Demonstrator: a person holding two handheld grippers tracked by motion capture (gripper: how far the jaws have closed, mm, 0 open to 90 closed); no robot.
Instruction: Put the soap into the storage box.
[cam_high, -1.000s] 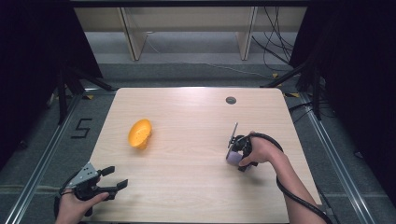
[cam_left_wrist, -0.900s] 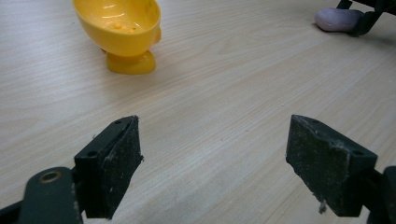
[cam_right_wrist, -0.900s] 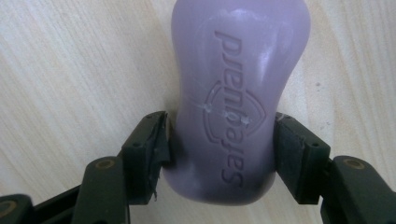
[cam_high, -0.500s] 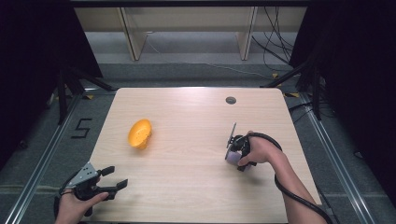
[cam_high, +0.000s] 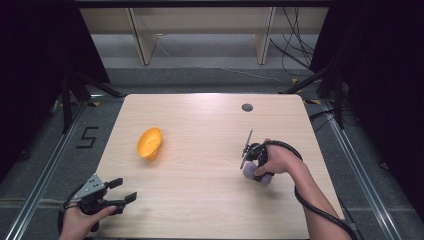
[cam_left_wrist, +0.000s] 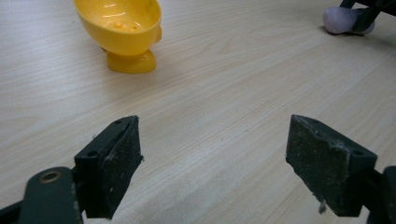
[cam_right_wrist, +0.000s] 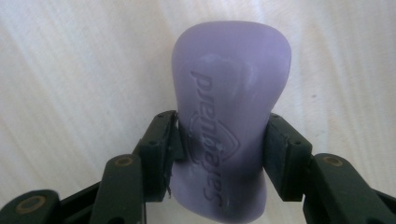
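A purple soap bar (cam_right_wrist: 231, 126) stamped "Safeguard" lies on the table, and my right gripper (cam_right_wrist: 219, 144) is shut on its sides. From above, that gripper (cam_high: 252, 167) and the soap bar (cam_high: 250, 171) sit at the table's right, under a person's hand. A yellow soap dish (cam_high: 149, 143) with a small foot rests left of centre on the table; it appears again as the soap dish (cam_left_wrist: 120, 29) at top left in the left gripper view. My left gripper (cam_high: 122, 193) hovers open at the near left corner with nothing between its pads (cam_left_wrist: 116, 163).
The wooden table (cam_high: 200, 200) has a small dark round hole (cam_high: 247, 107) near its far edge. Black stands and cables surround it on a grey floor, and a "5" mark (cam_high: 88, 137) lies on the floor at left.
The right hand and its soap bar have shifted slightly. The left gripper stays where it was.
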